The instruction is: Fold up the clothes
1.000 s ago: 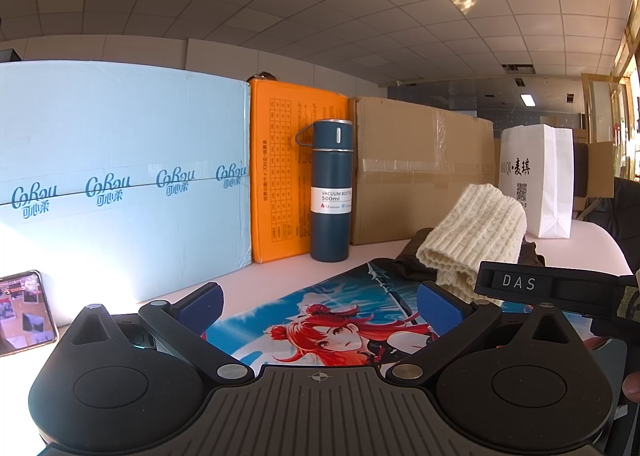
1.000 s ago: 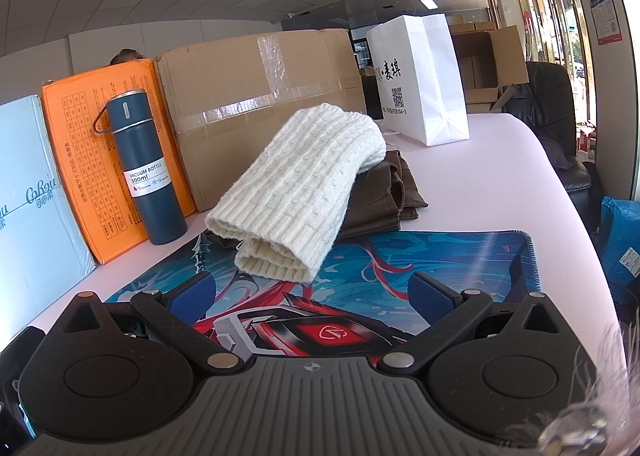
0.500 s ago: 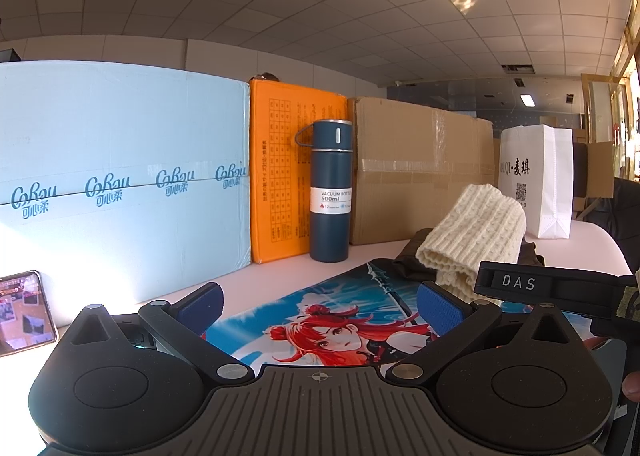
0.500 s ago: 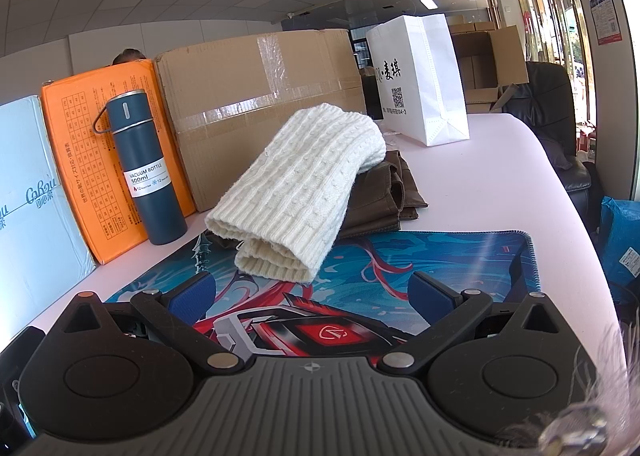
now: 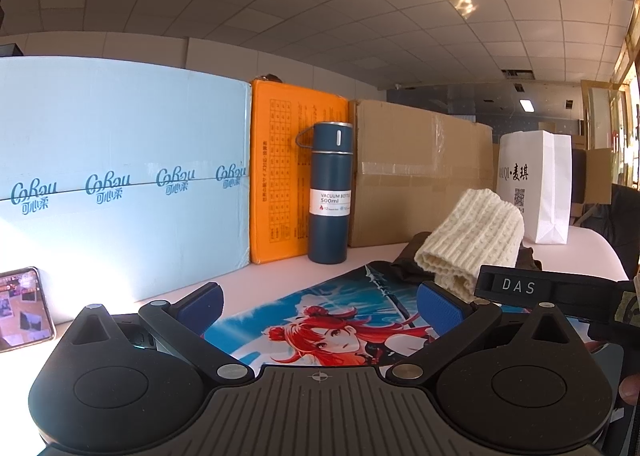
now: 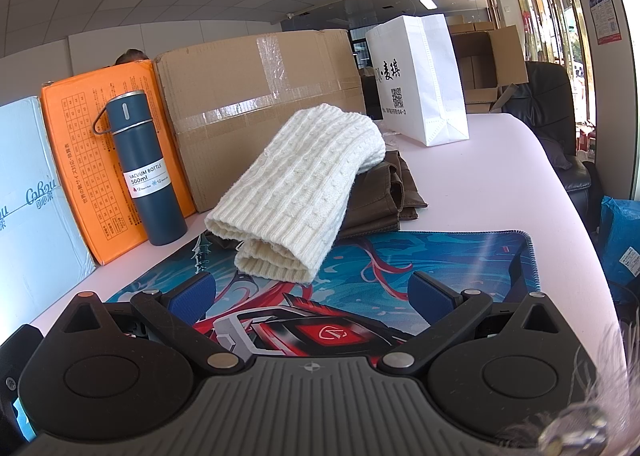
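Pale surface (image 6: 500, 176) carries a printed mat (image 6: 440, 256); folded cream knit sweater (image 6: 304, 184) rests on brown garment (image 6: 380, 200) at the mat's far edge, apparently stacked as finished. Left tongs (image 5: 320, 302) and right tongs (image 6: 312, 292) gape wide, empty, hovering short of pile.

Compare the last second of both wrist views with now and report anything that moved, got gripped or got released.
Nothing visibly changed. Left gripper and right gripper stay open and empty, and the folded cream cable-knit sweater still lies on the folded brown garment.
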Tool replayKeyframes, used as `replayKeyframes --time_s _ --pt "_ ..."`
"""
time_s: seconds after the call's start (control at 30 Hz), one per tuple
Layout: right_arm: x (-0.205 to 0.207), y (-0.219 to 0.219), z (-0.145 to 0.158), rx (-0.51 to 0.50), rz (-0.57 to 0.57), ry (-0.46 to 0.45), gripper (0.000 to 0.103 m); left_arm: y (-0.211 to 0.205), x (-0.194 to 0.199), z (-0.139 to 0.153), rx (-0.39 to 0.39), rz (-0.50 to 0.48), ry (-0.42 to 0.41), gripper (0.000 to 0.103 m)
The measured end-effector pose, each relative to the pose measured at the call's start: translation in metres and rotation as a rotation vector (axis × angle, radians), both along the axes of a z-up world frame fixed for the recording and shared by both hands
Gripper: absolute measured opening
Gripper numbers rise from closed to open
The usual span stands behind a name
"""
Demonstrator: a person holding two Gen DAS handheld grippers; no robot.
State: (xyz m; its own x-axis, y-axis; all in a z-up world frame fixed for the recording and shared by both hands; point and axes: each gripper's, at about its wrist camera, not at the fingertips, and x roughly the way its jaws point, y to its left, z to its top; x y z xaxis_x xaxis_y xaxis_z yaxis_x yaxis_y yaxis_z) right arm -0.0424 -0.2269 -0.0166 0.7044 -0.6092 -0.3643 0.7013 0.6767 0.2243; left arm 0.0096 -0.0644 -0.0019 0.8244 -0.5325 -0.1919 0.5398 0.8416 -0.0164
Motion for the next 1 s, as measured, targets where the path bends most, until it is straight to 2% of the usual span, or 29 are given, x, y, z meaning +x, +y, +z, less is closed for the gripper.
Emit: replayKeyframes --time_s 0.23,1.0 --pt "-0.0002 -0.0001 0.0002 0.0 0.0 0.0 0.103 -0.0009 0.0014 0.0 0.009 0.029 0.007 0.103" --pt "0.0001 -0.0003 -0.0001 0.003 0.001 0.004 0.103 0.0026 -0.0016 0.0011 -0.018 0.027 -0.012 0.103"
